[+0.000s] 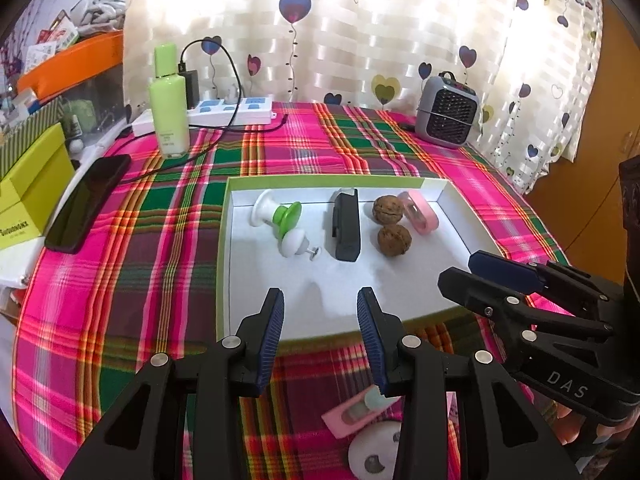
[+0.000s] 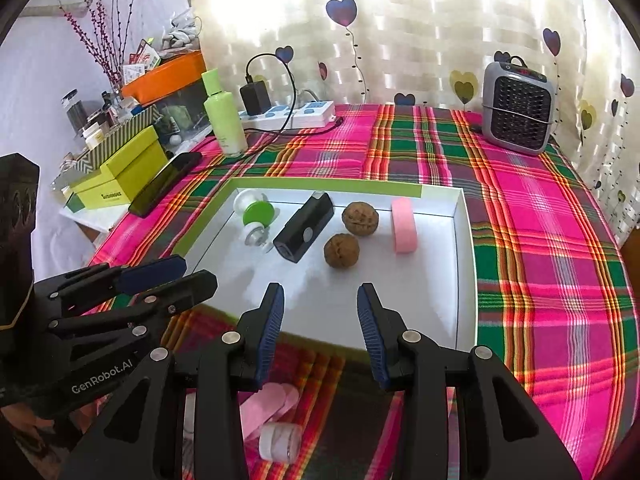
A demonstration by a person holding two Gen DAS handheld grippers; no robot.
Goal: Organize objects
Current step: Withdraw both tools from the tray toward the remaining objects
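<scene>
Since both grippers, left gripper [image 1: 320, 300] and right gripper [image 2: 320, 300], hover with jaws apart and empty, sorting looks half done: two brown walnuts [image 2: 361, 218] sit lined up inside the shallow white cardboard tray [image 2: 466, 264], pink oval case [image 1: 360, 410] waits outside.

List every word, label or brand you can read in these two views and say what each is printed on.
"DAS": on the arm of the right gripper, seen from the left wrist.
"GenRobot.AI": on the arm of the left gripper, seen from the right wrist.
Yellow-green box: a dark word on its side, too blurred to read.
Green bottle: small label print, too small to read.
</scene>
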